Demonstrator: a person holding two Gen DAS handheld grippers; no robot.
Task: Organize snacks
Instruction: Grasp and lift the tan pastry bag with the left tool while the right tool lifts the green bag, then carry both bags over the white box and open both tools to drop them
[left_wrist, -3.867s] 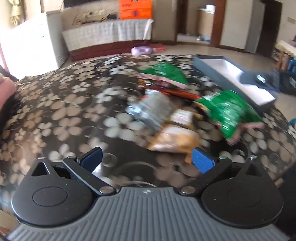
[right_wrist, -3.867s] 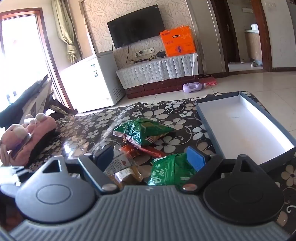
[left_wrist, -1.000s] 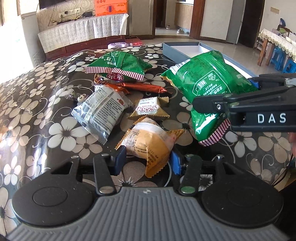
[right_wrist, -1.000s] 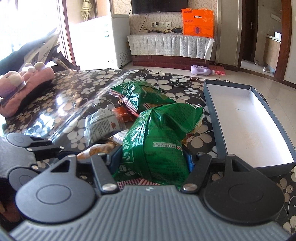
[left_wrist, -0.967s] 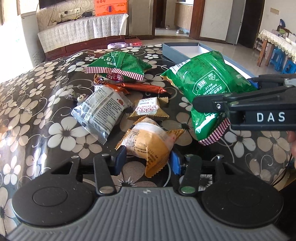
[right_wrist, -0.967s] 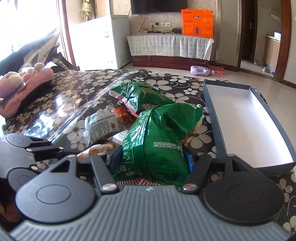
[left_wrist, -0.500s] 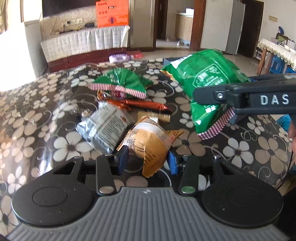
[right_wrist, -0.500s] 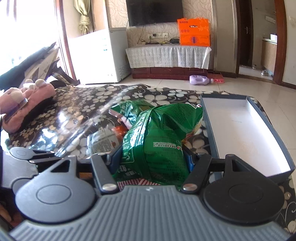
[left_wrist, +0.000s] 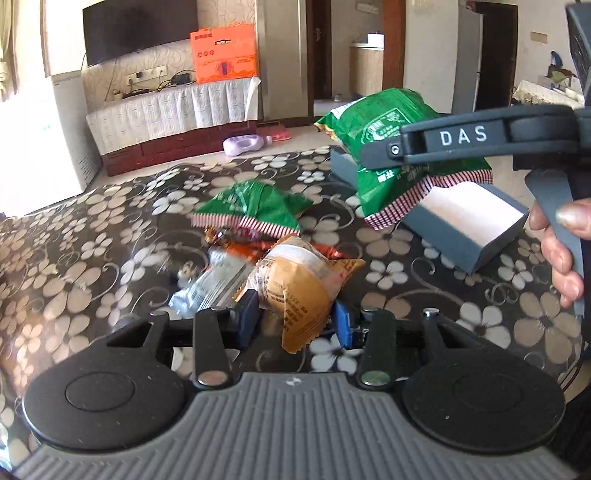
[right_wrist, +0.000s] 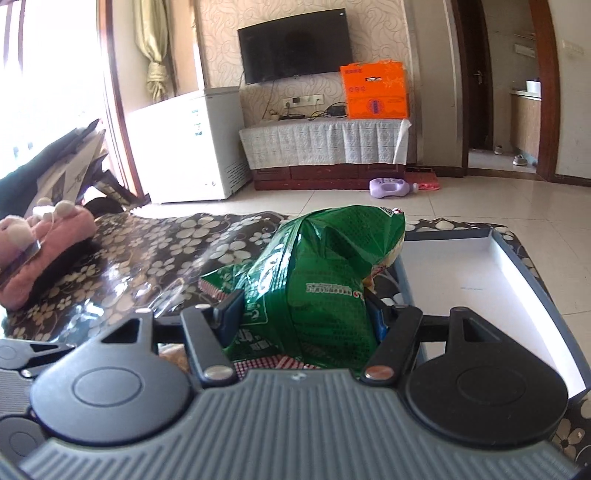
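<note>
Orange foil crinkles nearest me: my left gripper (left_wrist: 293, 319) pinches the orange packet (left_wrist: 297, 282) above the table (left_wrist: 74, 258), soft and light. Farther right, my right gripper (right_wrist: 303, 314) clamps the puffy green bag (right_wrist: 325, 280), slippery-looking and crushable, best held by its seam, over the grey box (right_wrist: 517, 266).

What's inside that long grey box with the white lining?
Nothing shows on the white floor of the long grey box. Its near-left corner is hidden by the large green snack bag held in the right gripper.
</note>
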